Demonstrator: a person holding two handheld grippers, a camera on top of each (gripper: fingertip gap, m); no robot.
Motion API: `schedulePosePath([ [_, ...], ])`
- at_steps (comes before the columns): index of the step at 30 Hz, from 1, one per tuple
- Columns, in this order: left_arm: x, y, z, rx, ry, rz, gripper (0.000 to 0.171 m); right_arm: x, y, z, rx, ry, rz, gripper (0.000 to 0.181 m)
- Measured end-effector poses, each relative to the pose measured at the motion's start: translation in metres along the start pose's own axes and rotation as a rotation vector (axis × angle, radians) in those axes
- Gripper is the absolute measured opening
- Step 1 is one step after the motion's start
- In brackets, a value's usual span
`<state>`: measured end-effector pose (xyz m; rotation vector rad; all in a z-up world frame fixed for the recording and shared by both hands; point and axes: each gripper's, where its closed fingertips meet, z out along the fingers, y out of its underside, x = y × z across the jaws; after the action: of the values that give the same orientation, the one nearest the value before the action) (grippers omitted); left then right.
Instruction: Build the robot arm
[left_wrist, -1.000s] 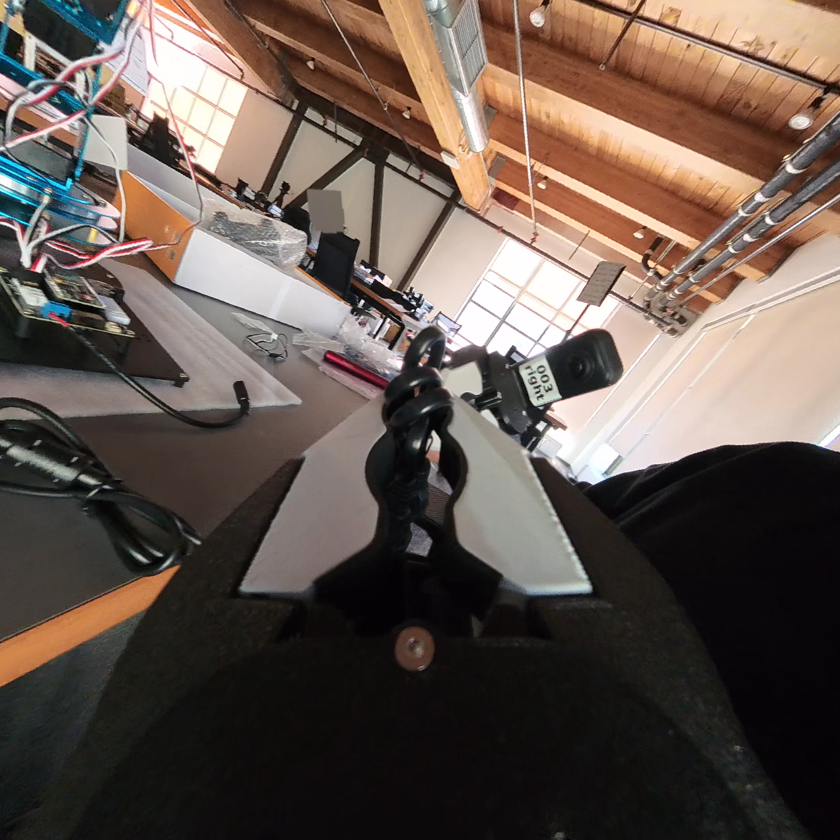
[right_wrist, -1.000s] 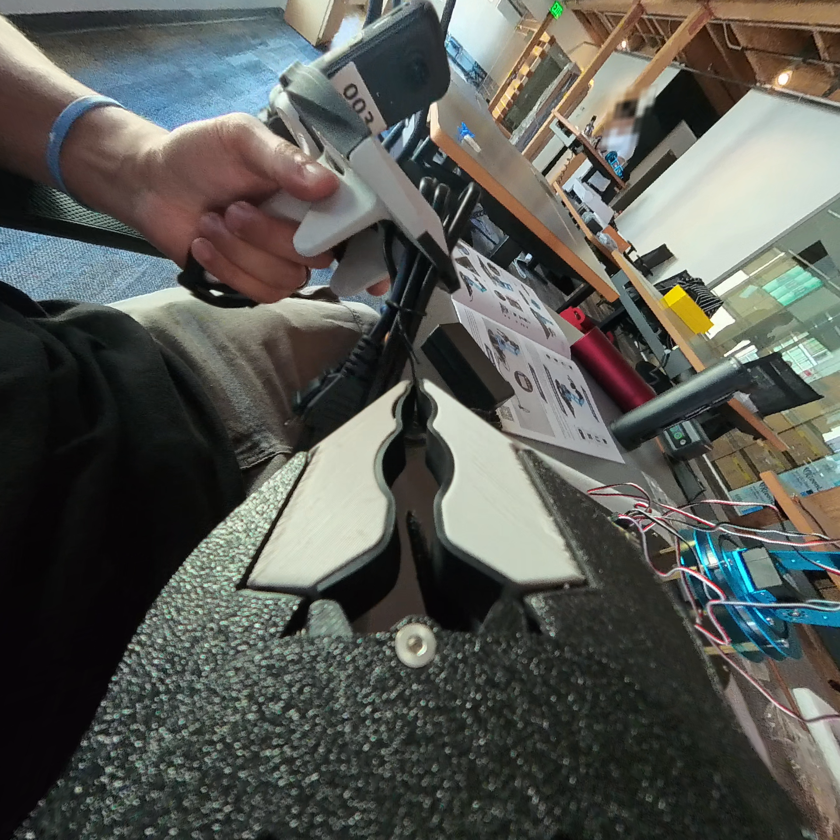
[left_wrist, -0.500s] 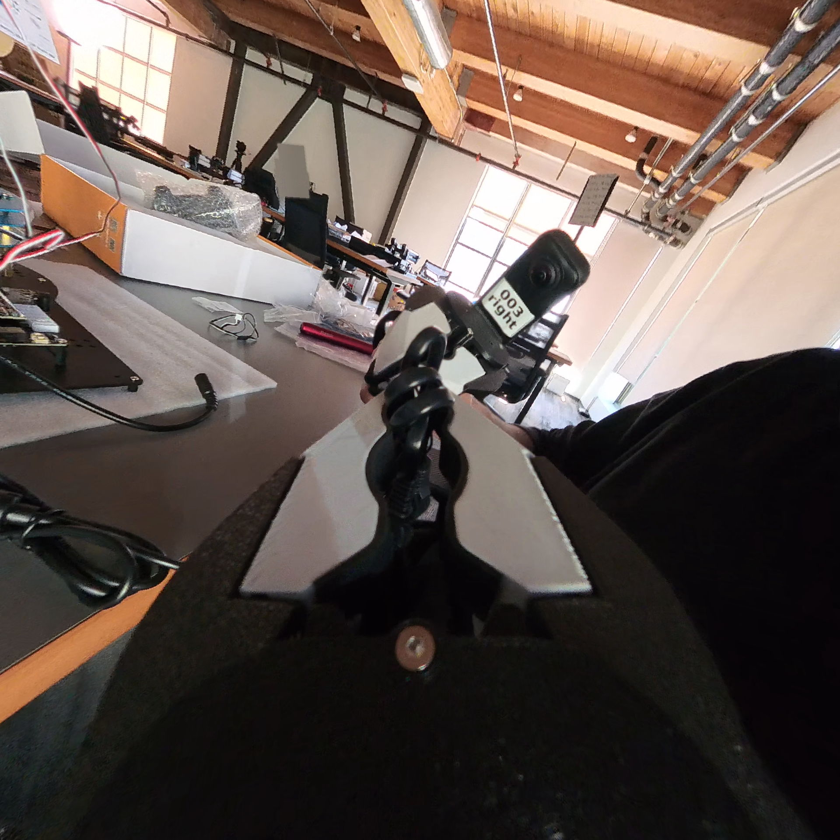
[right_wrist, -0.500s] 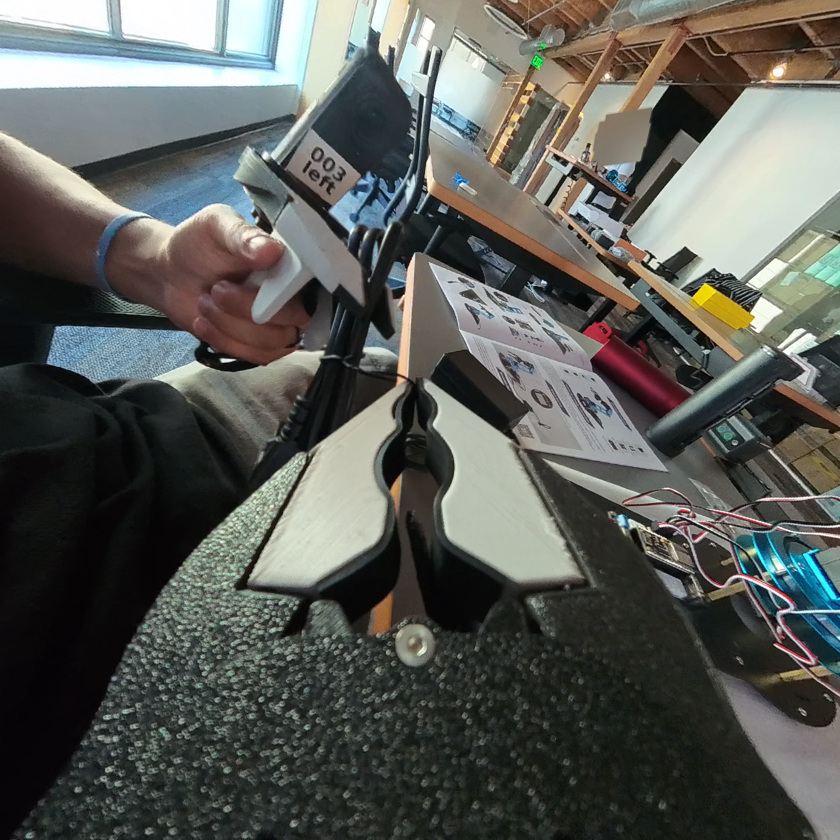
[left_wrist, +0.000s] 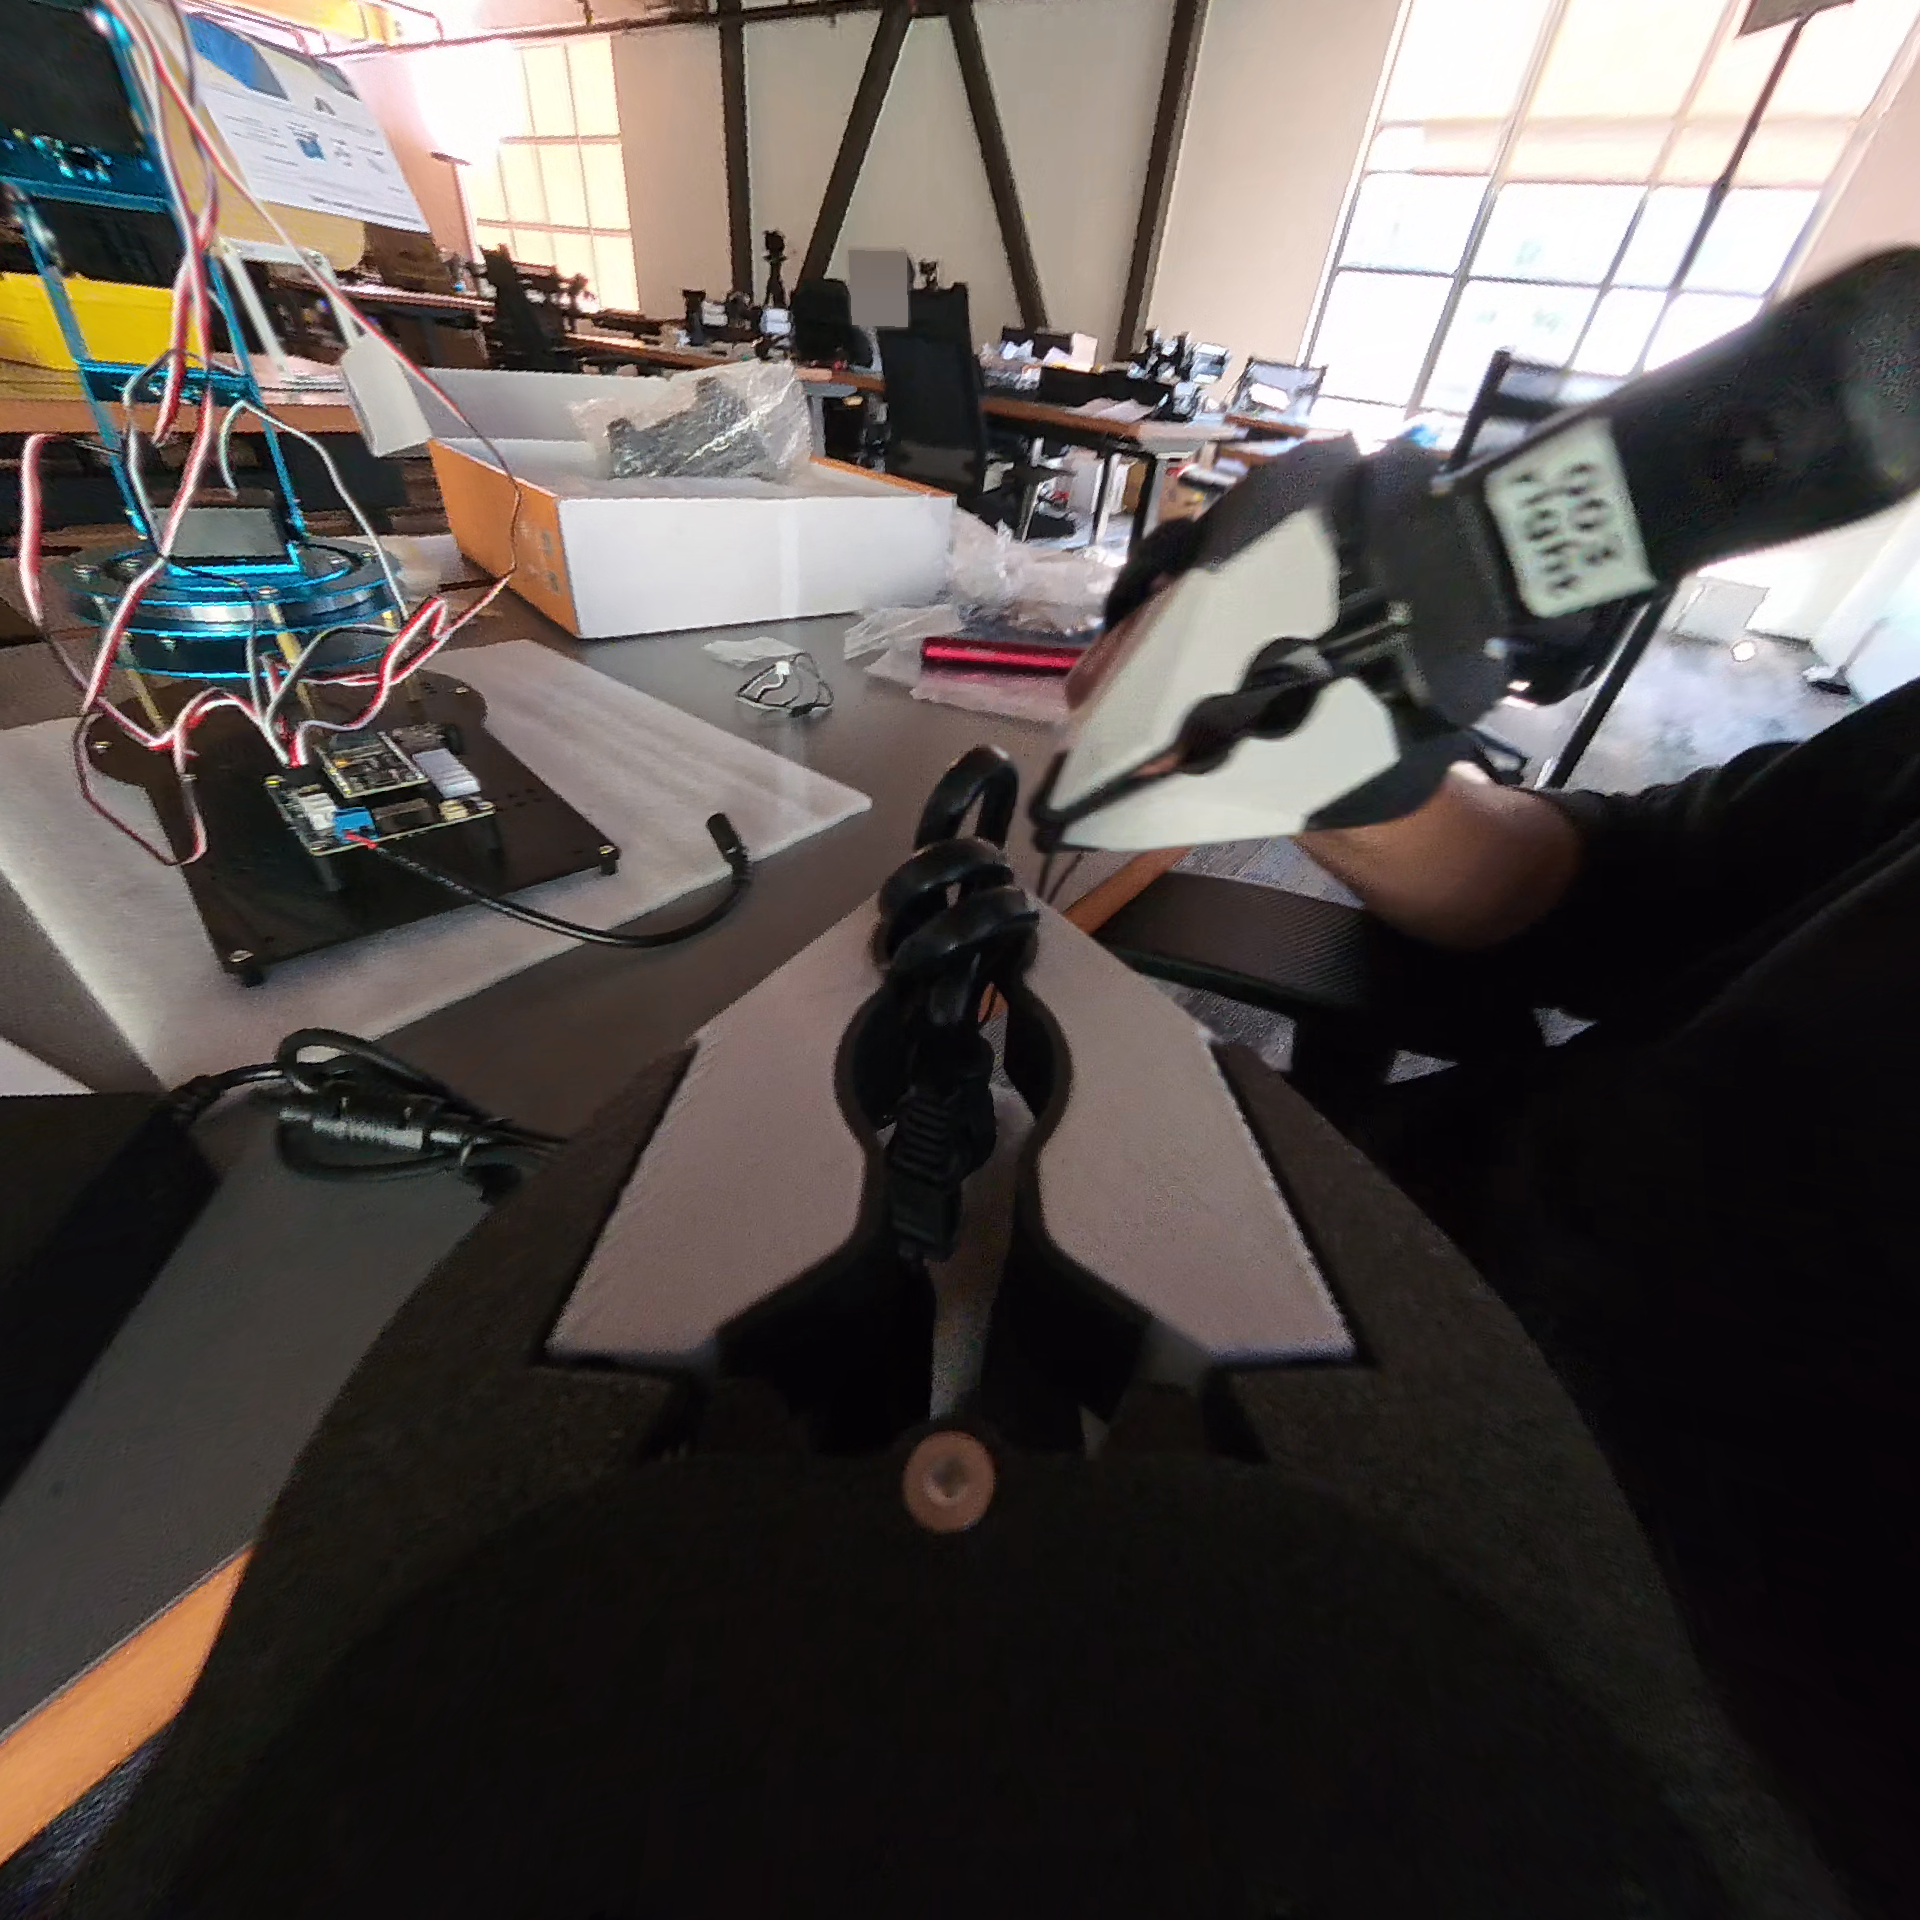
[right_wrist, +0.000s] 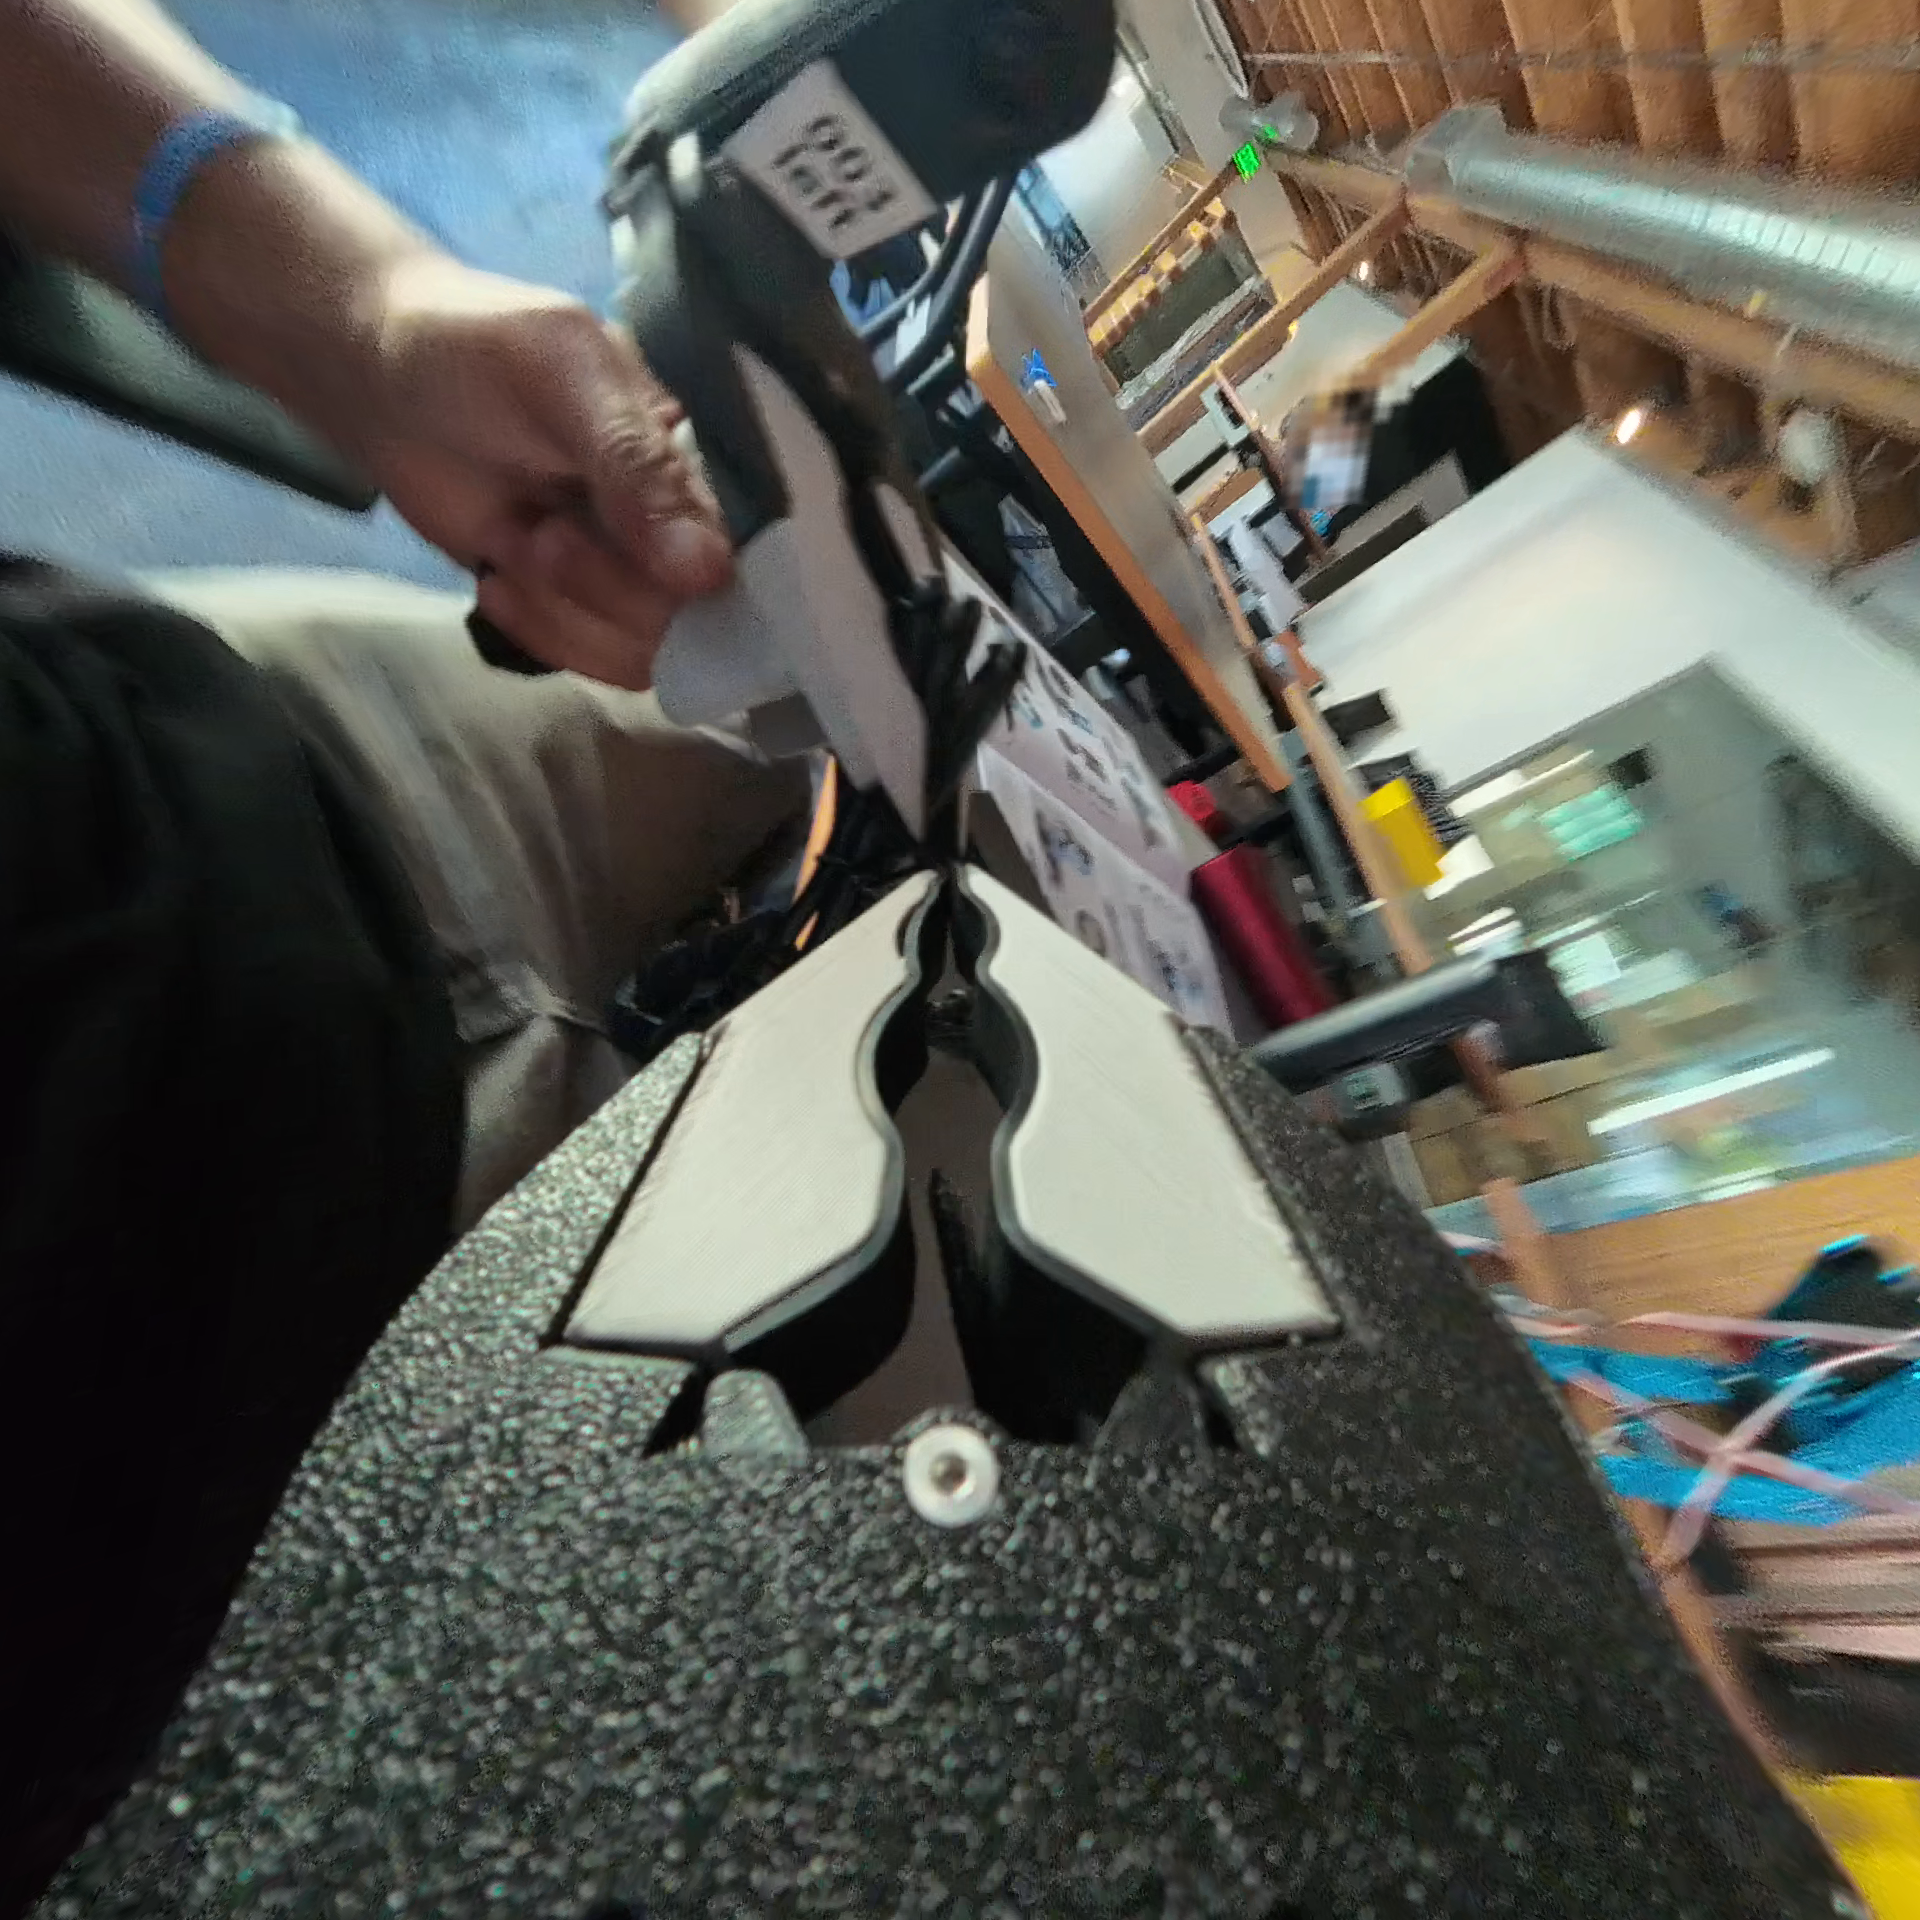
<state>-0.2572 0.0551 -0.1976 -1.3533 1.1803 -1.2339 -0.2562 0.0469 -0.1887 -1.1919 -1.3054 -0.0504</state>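
1. Compared with half a second ago, the right tongs now sit much closer, tips just beside the bundled black cable that the left tongs clamp.
2. The right wrist view is blurred; the right tongs look closed on a thin strand, though what it is stays unclear.
3. Left of the left tongs, the grey desk carries a circuit board on a white foam sheet; an open office lies beyond.

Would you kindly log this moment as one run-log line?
left gripper: shut on black cable bundle | right gripper: shut, tips at bundle | desk
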Motion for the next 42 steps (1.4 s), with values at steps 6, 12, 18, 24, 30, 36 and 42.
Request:
schedulePosePath([
  [6,-0.011,0.008,0.005,-0.031,-0.060,-0.019,0.009,-0.038,0.002,0.010,-0.132,-0.051,-0.389,0.000],
  [12,-0.018,-0.006,-0.006,0.046,-0.019,-0.164,0.009,-0.056,0.043,0.025,-0.306,-0.140,-0.421,0.000],
  [18,-0.023,-0.011,-0.012,0.070,-0.027,-0.182,0.009,-0.035,0.033,0.023,-0.239,-0.065,-0.229,0.000],
  [24,-0.020,-0.010,-0.010,0.066,-0.046,-0.132,0.010,-0.015,0.002,0.004,0.021,-0.181,0.322,0.029],
  [30,-0.018,-0.010,-0.009,0.086,0.010,-0.228,0.010,-0.025,0.000,0.003,0.016,-0.028,-0.106,0.021],
  [36,-0.015,-0.012,-0.009,0.091,0.034,-0.257,0.010,-0.029,0.000,0.012,0.004,-0.005,-0.172,0.015],
  [42,-0.010,-0.015,-0.010,0.096,0.054,-0.274,0.009,-0.028,0.002,0.012,-0.004,-0.019,-0.160,0.000],
])
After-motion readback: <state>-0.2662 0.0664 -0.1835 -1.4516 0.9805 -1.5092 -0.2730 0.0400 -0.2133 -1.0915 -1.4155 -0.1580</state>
